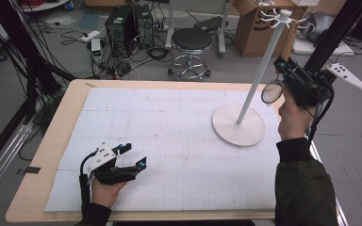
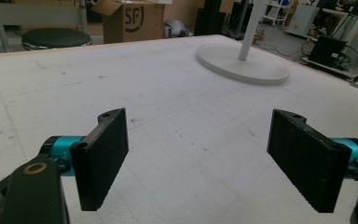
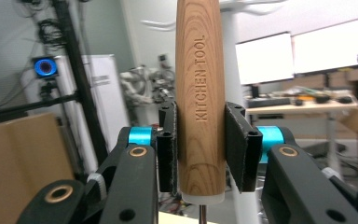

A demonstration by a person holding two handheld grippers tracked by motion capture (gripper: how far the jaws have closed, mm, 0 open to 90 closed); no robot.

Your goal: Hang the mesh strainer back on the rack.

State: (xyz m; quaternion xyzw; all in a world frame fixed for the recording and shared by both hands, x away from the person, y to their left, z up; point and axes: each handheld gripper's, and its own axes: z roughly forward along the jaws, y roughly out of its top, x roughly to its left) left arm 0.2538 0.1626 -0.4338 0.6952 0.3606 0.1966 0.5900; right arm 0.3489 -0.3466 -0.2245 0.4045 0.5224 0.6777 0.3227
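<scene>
My right gripper (image 1: 283,70) is raised at the table's right edge, beside the pole of a white hook stand (image 1: 264,61). It is shut on a kitchen tool: its round head (image 1: 272,92) hangs beside the gripper. In the right gripper view the tool's wooden handle (image 3: 200,70), stamped KITCHEN TOOL, stands upright between the two pads of my right gripper (image 3: 200,149), with the white pole (image 3: 230,56) just behind. My left gripper (image 1: 135,155) rests low at the front left, open and holding nothing. In the left gripper view my left gripper (image 2: 198,154) has its jaws wide apart over the white mat (image 2: 168,102).
The stand's round base (image 1: 238,125) sits on the mat at the right, and its hooks (image 1: 283,16) spread at the top. Beyond the table are a black stool (image 1: 191,42), computer towers (image 1: 127,23), cables and a cardboard box (image 1: 259,28). A black frame post (image 1: 330,33) rises at the right.
</scene>
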